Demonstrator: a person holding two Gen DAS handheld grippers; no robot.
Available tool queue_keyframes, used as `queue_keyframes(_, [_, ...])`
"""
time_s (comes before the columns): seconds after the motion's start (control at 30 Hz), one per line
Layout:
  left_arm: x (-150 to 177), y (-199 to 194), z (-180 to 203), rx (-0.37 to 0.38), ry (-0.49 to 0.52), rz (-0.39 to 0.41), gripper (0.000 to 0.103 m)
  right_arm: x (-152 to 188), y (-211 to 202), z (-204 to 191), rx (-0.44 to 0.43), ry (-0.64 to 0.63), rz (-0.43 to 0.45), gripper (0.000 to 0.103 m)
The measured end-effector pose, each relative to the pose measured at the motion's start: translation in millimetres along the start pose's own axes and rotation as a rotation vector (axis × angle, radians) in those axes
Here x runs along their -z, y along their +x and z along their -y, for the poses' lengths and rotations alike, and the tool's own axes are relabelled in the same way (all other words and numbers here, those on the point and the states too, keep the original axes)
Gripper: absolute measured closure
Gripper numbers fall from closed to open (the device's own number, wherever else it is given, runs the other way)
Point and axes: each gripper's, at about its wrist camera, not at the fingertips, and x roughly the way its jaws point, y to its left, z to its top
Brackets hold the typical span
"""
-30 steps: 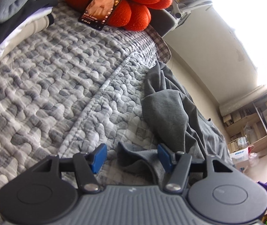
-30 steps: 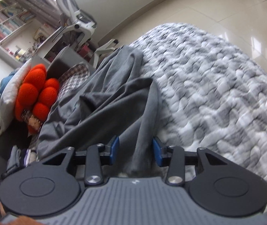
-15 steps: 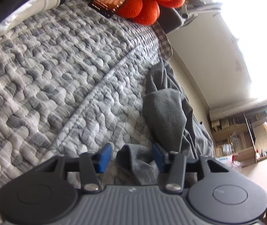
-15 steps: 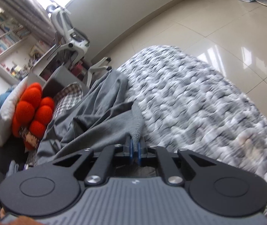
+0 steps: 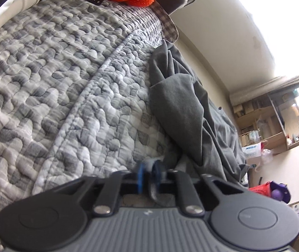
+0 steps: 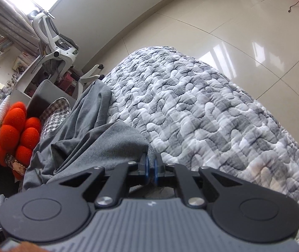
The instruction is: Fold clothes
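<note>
I have my left gripper [image 5: 149,175] clamped on the grey garment [image 5: 176,105]; my right gripper [image 6: 151,166] pinches it too; orange cushion [image 6: 18,134] and office chair [image 6: 53,42] beyond the quilt [image 6: 202,105].

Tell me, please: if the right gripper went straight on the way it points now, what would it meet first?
Probably the grey garment the right gripper already pinches, then the quilted bedcover beneath; depth is unclear.

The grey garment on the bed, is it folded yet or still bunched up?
Still bunched up. The grey garment lies in loose creases across the quilt, one flap turned over, with both the left gripper and right gripper shut on its near edge.
</note>
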Motion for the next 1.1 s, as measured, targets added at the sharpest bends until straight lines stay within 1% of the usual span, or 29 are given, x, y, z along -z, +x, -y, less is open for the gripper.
queue_keyframes(0.1, [2.3,-7.5,5.4,0.008,-0.013,0.026,0.097,1.1,-2.9,-2.5,-0.002,-0.013,0.000,0.096])
queue_keyframes(0.23, [8.4,-28.1,13.7,0.049,-0.017,0.076,0.097,-0.3,-10.0,-7.0,-0.013,-0.032,0.007,0.096])
queue_keyframes(0.33, [16.4,-45.8,15.8,0.039,0.002,0.117,0.098,-0.8,-17.3,-8.7,-0.031,-0.038,0.010,0.096])
queue_keyframes(0.43, [24.0,-63.2,10.8,0.043,0.002,0.140,0.098,-2.2,-24.3,-10.8,-0.054,-0.032,0.008,0.096])
queue_keyframes(0.57, [34.0,-84.5,4.5,0.057,0.007,0.154,0.098,-1.9,-35.8,-15.6,-0.093,-0.039,-0.006,0.096])
queue_keyframes(0.77, [51.4,-112.6,4.3,0.058,0.069,0.178,0.098,6.5,-59.9,-25.3,-0.125,-0.102,-0.024,0.096])
queue_keyframes(1.1, [75.7,-145.7,0.9,0.055,0.146,0.185,0.098,27.2,-88.0,-43.4,-0.136,-0.205,-0.053,0.096])
